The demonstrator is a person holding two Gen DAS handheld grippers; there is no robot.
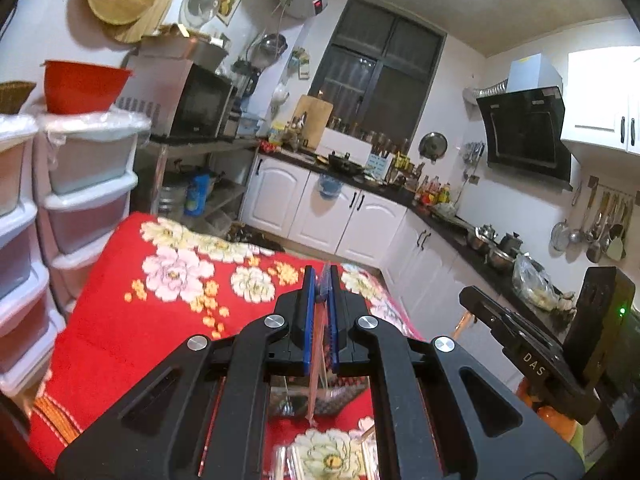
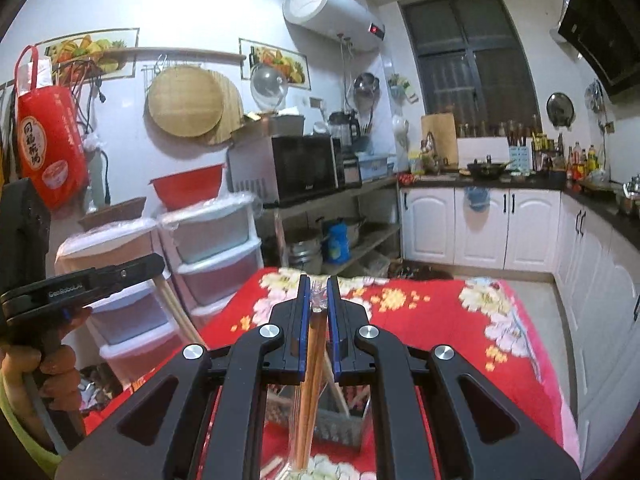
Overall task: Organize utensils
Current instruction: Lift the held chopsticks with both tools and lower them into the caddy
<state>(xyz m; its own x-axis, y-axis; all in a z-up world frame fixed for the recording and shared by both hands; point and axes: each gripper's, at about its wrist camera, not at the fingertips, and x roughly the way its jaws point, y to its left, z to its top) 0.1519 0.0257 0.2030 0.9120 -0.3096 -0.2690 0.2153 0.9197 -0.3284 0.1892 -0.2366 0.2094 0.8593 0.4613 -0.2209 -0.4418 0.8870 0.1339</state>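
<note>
Bundle of chopsticks in clear plastic wrap (image 2: 313, 356) hangs between the blue-padded jaws of the right gripper (image 2: 319, 300); jaws clenched on it, crinkled top of the wrap poking just above the fingertips, wooden sticks running down out of the grip toward a perforated metal utensil holder (image 2: 340, 420) that stands on the table below. More stick-like pieces lean inside that holder. Left gripper (image 1: 323, 296) is likewise clamped, on a thin packet (image 1: 318, 364) of pale reddish sticks in a wrapper; the packet trails downward from the pads, its lower end above what looks like the same metal holder (image 1: 320, 402), though blur there makes the match uncertain. Both loads hang clear above the red floral tablecloth (image 1: 160, 312). At the near edge of the cloth, under the left gripper, lie some blurred wrapped items, too smeared to name. In the right wrist view the left gripper's body shows at the left edge, with a hand (image 2: 56, 376) wrapped around its handle; in the left wrist view the right gripper's body sits at the right edge. Beyond the table: stacked plastic drawer units (image 1: 88, 184) topped by a red basin (image 1: 82, 86), a black microwave (image 1: 196, 104) on a shelf, white cabinets (image 1: 328, 212) under a dark worktop.
</note>
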